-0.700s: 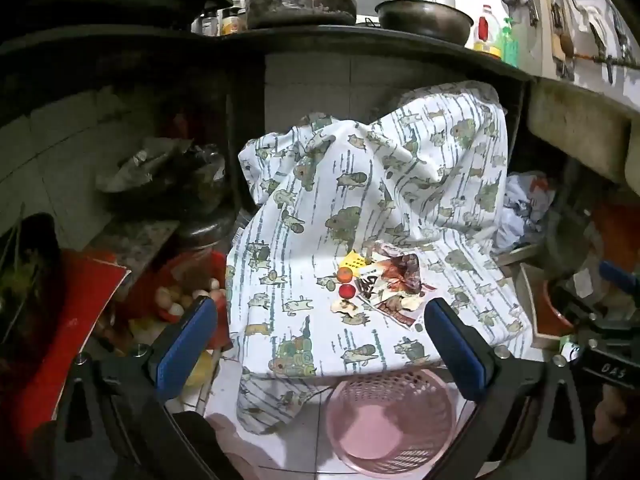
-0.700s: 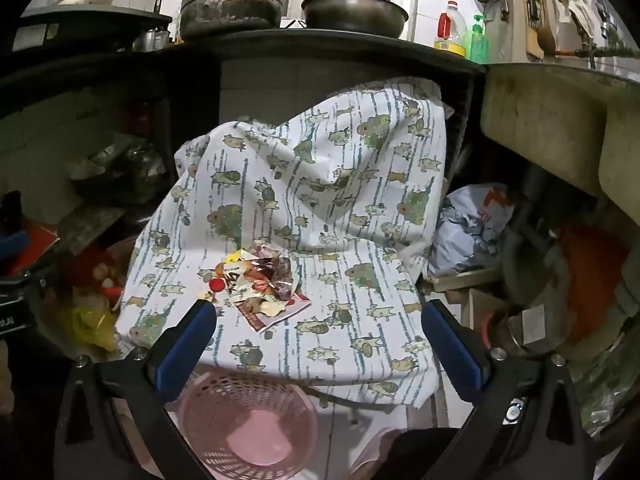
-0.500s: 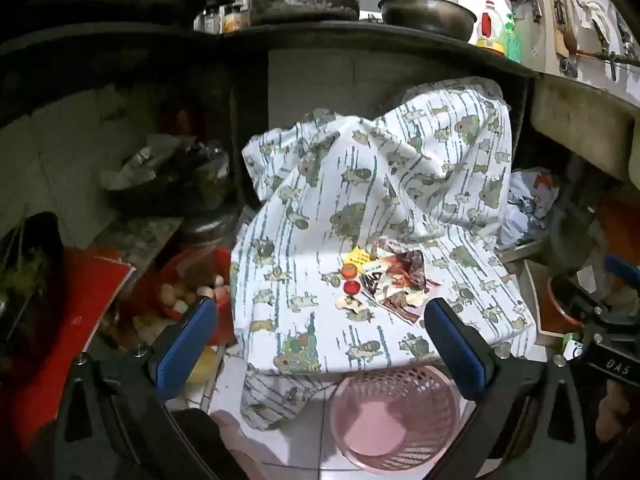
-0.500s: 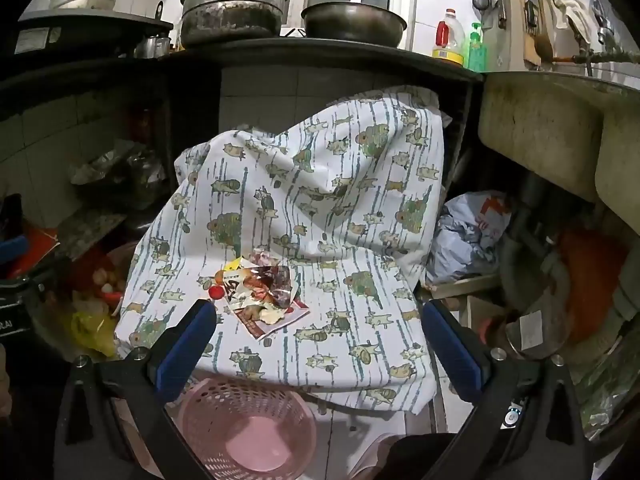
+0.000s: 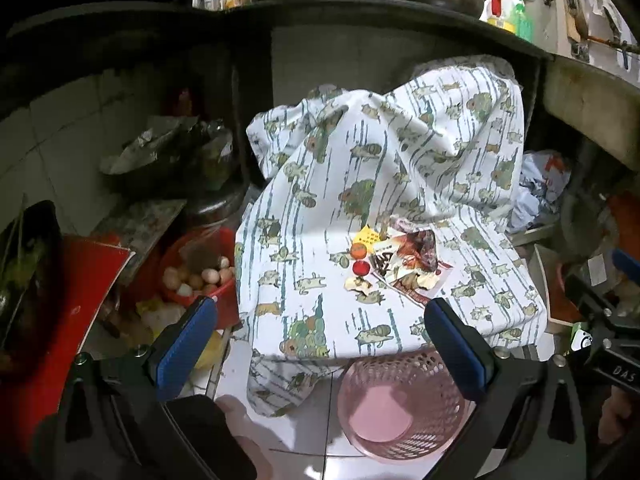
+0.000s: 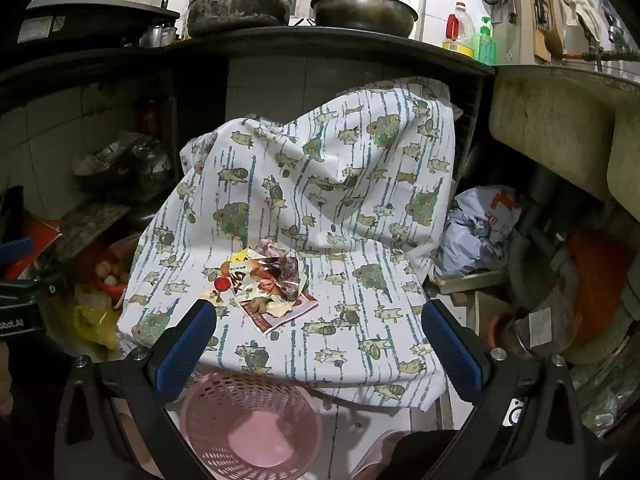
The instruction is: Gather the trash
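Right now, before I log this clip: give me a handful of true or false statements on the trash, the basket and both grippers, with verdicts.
1. The pink basket is empty. True.
2. The left gripper is shut on a wrapper. False: its jaws stand wide open, holding nothing.
3. The trash pile lies on the patterned cloth. True.
4. The small red ball is inside the basket. False: it lies on the cloth beside the wrappers.
5. The right gripper is open and empty. True.
6. The basket stands on top of the cloth. False: it sits on the floor below the cloth's front edge.
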`<state>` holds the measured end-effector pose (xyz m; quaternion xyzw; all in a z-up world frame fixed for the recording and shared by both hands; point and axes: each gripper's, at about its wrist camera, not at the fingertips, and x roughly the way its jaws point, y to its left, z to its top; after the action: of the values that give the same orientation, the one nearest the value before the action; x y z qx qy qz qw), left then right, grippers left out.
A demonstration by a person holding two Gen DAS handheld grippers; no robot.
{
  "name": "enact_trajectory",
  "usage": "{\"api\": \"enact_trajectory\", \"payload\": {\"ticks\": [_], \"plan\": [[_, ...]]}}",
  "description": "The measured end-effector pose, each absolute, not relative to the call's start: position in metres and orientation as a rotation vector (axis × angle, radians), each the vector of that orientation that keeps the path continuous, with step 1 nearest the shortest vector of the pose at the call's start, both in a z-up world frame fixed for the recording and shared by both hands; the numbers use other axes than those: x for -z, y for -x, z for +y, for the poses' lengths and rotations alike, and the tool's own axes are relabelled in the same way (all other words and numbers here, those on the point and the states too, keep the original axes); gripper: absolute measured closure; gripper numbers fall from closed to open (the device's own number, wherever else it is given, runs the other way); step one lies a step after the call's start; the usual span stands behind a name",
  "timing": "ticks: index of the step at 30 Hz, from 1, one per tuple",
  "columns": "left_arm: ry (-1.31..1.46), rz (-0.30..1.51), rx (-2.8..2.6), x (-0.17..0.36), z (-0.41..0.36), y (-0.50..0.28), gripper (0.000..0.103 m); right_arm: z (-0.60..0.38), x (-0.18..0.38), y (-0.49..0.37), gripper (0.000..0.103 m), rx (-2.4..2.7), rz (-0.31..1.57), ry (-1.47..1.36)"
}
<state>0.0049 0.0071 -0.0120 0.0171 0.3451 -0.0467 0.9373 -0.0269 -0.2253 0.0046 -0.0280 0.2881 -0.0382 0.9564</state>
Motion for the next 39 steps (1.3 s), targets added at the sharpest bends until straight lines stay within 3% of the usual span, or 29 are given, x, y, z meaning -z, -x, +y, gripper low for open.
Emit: {"api": "enact_trajectory", "payload": {"ticks": [39], "plan": [[-0.038,0.691,0.097,0.005,0.01,-0.005,0.0,-0.218,-0.003,0.024,0.0,0.061,0.604,0.049]]}}
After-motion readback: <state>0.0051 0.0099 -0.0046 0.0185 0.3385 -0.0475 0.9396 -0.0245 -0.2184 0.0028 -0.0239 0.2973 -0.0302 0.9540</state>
